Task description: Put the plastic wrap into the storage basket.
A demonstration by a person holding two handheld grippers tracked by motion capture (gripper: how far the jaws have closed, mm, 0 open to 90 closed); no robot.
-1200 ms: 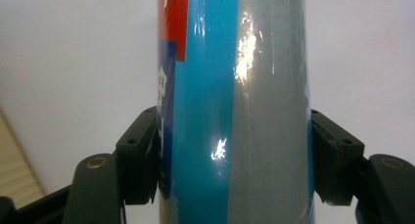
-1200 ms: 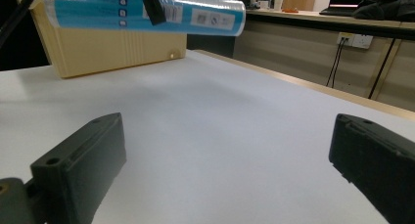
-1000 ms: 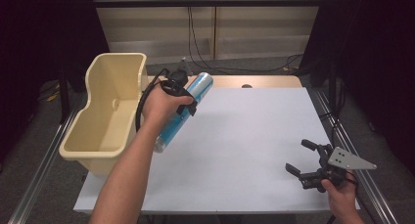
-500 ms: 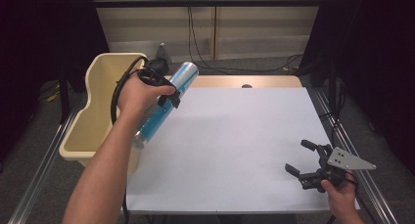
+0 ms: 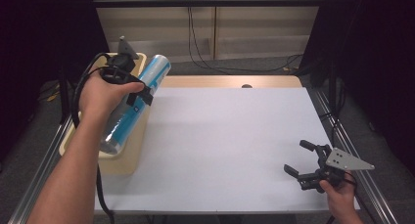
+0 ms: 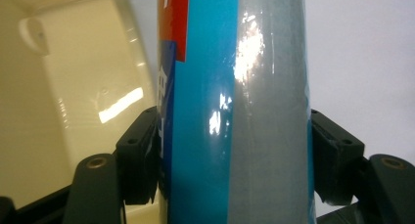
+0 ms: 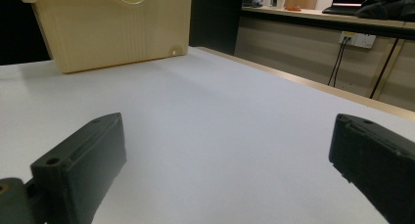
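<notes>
A tall blue and silver canister [image 5: 131, 102] with a red patch on its label hangs tilted over the cream plastic bin [image 5: 128, 158] at the table's left edge. My left gripper [image 5: 138, 94] is shut on the canister [image 6: 235, 106], one jaw on each side of its body, with the bin's inside wall [image 6: 73, 87] below. My right gripper [image 5: 300, 159] rests low at the table's front right, jaws wide open with nothing between them [image 7: 225, 160]. The bin [image 7: 112, 26] stands across the table in the right gripper view.
A white sheet [image 5: 230, 141] covers the tabletop. A strip of wood [image 5: 230, 81] shows along the far edge. Metal rails [image 5: 342, 136] run along both sides of the table. Cables [image 5: 195, 43] hang against the wall panels behind.
My left gripper has carried the canister leftward from above the table to over the bin. The right gripper has stayed put.
</notes>
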